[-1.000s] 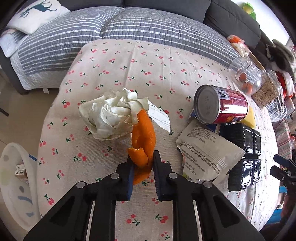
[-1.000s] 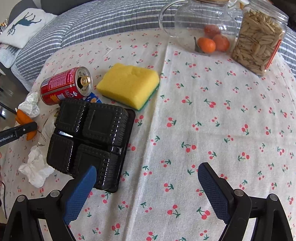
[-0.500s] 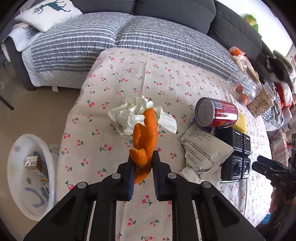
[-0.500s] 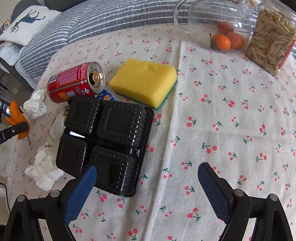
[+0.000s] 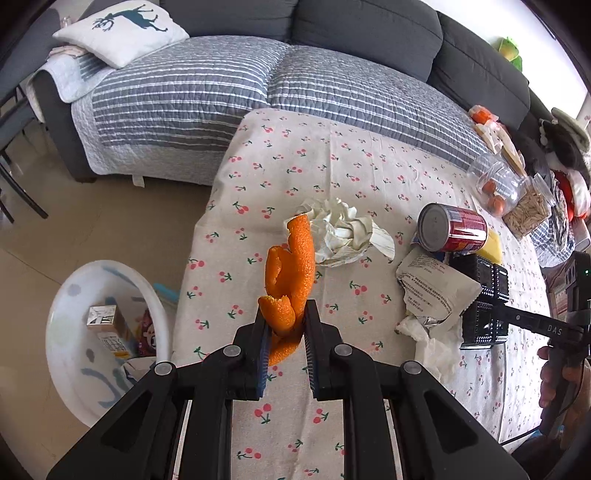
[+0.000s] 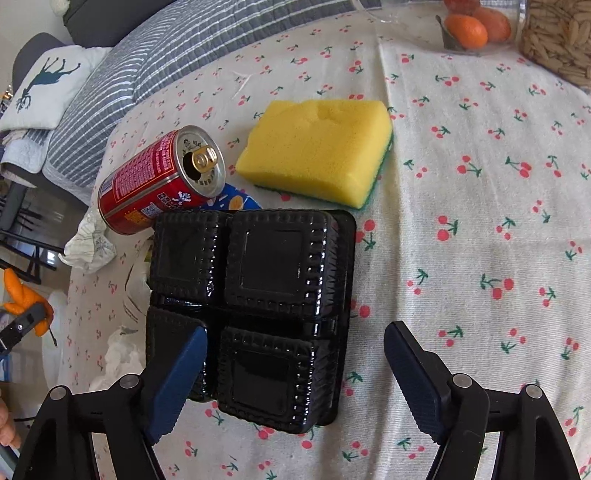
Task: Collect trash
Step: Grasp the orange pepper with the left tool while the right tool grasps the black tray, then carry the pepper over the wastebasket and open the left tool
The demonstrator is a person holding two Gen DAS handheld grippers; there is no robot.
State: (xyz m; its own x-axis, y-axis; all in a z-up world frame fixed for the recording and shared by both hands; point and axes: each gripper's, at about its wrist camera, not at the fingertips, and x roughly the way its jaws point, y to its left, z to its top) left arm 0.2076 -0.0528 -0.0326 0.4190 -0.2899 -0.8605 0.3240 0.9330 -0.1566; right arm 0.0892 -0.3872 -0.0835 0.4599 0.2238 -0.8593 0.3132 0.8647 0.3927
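My left gripper (image 5: 286, 319) is shut on an orange peel (image 5: 290, 273) and holds it above the table's left edge. A white bin (image 5: 70, 325) with some trash stands on the floor below left. On the cherry-print tablecloth (image 5: 332, 166) lie crumpled paper (image 5: 340, 230), a red can (image 5: 452, 229), a torn wrapper (image 5: 432, 288) and a white tissue (image 5: 432, 343). My right gripper (image 6: 295, 358) is open over a black plastic tray (image 6: 258, 306). The can (image 6: 159, 181) lies on its side beyond the tray. The peel (image 6: 22, 295) shows at far left.
A yellow sponge (image 6: 317, 147) lies behind the tray. A glass jar with oranges (image 6: 469, 26) and a jar of seeds (image 6: 561, 40) stand at the back. A grey sofa with a striped quilt (image 5: 258, 81) lies past the table.
My left gripper has lifted the peel and pulled back left, so the bin shows more. My right gripper has moved closer over the black tray.
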